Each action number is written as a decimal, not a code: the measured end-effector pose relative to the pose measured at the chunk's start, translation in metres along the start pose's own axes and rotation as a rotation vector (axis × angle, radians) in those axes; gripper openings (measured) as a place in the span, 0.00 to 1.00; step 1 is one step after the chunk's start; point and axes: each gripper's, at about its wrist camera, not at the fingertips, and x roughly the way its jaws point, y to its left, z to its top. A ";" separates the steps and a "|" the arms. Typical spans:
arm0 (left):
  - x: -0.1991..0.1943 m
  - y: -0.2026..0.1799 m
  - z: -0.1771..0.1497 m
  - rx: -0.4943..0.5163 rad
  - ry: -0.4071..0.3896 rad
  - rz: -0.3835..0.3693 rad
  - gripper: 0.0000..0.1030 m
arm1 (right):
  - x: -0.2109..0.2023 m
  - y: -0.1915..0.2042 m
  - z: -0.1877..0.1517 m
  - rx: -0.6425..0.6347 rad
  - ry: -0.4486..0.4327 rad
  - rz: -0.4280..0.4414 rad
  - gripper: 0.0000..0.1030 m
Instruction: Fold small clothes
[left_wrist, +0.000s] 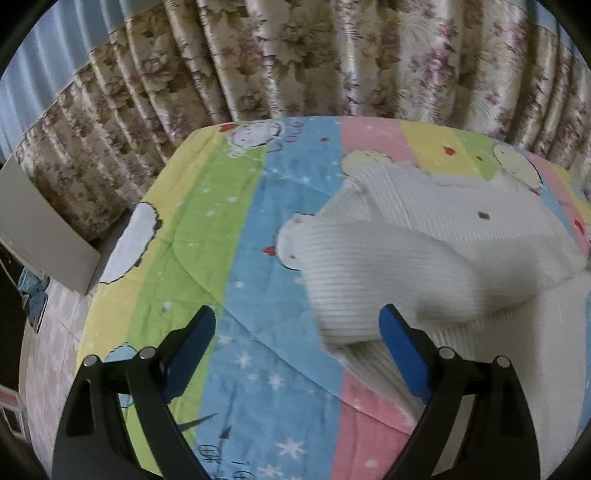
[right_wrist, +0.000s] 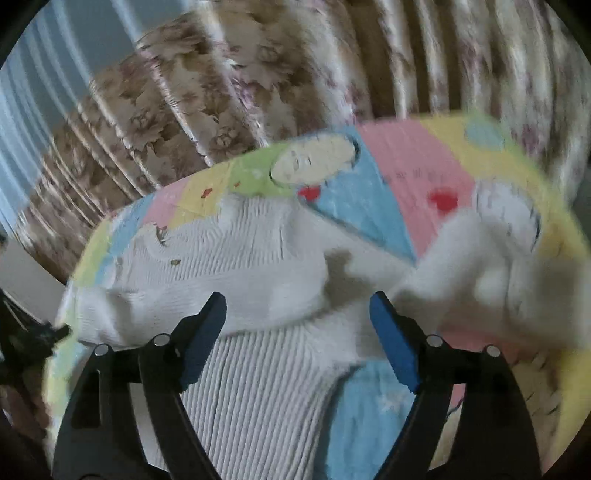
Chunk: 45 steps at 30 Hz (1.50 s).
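Observation:
A small white ribbed knit sweater lies on a colourful striped blanket. In the left wrist view one sleeve is folded across the body. My left gripper is open and empty, just left of the sweater's lower edge. In the right wrist view the sweater fills the middle, and its other sleeve lies out to the right, blurred. My right gripper is open and empty, above the sweater's body.
Floral curtains hang behind the far edge of the blanket-covered surface. A white board stands at the left. The blanket drops off at its left and far edges.

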 end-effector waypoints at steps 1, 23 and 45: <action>-0.001 0.004 0.001 -0.010 -0.003 0.001 0.88 | -0.001 0.006 0.004 -0.025 -0.018 -0.023 0.79; 0.056 -0.014 0.044 0.044 0.050 -0.046 0.88 | 0.058 -0.026 0.022 0.095 0.064 -0.187 0.07; 0.085 -0.003 0.052 0.117 0.028 0.162 0.59 | 0.072 -0.001 0.015 -0.057 0.125 -0.176 0.26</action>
